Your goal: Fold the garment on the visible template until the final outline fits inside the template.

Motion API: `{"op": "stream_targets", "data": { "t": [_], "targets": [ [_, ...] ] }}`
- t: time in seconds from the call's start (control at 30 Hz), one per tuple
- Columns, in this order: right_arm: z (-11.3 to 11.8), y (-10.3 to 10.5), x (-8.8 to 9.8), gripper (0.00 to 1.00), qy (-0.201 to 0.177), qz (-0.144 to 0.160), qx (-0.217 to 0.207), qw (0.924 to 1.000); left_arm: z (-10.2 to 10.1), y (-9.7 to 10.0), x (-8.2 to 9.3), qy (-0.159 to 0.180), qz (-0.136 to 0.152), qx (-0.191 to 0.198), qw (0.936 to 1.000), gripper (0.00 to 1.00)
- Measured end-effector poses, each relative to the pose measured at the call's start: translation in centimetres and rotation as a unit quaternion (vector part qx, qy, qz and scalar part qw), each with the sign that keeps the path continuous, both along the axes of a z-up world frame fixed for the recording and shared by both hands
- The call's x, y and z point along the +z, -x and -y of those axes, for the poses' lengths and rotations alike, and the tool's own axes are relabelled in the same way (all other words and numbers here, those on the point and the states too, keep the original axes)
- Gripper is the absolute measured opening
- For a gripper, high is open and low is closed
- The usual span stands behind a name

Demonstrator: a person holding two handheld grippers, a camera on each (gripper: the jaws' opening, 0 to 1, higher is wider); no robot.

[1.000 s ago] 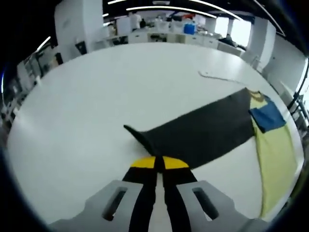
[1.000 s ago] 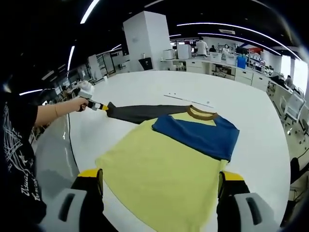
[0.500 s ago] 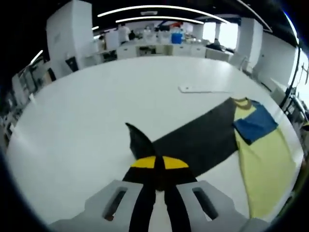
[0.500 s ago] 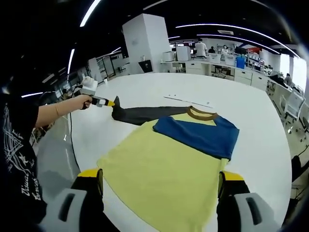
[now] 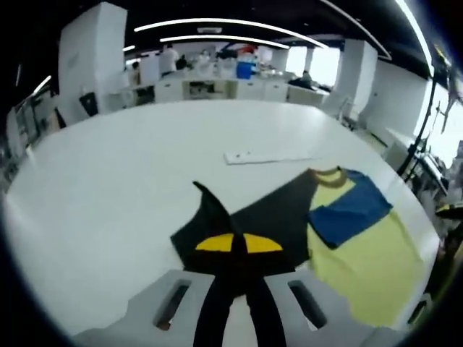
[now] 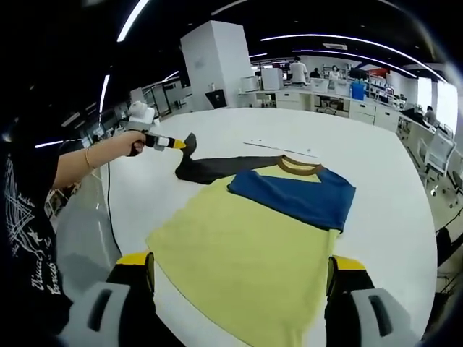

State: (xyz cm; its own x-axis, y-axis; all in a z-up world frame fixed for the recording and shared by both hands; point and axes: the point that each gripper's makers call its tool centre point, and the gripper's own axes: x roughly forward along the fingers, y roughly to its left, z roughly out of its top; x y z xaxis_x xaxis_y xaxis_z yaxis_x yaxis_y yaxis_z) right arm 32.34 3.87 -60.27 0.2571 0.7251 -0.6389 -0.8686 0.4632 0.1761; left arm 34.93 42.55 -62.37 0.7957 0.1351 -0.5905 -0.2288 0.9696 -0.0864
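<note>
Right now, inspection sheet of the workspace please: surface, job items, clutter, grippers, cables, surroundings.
Surface: white table, bare around the garment.
Job items: yellow shirt lies flat; blue sleeve folded across its chest; dark sleeve lifted at its cuff. No template outline can be made out.
Clutter: thin white strip beyond the collar.
Grippers: left gripper shut on the dark sleeve's cuff, raised above the table; right gripper open, holding nothing, near the hem.
Cables: nothing seen.
Surroundings: open lab with benches and people at the far side.
</note>
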Motion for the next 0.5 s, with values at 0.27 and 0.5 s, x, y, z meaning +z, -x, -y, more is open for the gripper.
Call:
{"op": "stream_targets", "data": {
  "t": [0.27, 0.5],
  "targets": [
    [0.5, 0.4, -0.1, 0.99, 0.0, 0.0, 0.0, 1.0, 2.4, -2.4, 0.8, 0.01, 0.012, -0.026, 0.9996, 0.0],
    [0.6, 0.6, -0.2, 0.99, 0.001, -0.002, 0.002, 1.0, 5.3, -4.5, 1.7, 0.012, 0.022, -0.053, 0.9983, 0.0]
  ]
}}
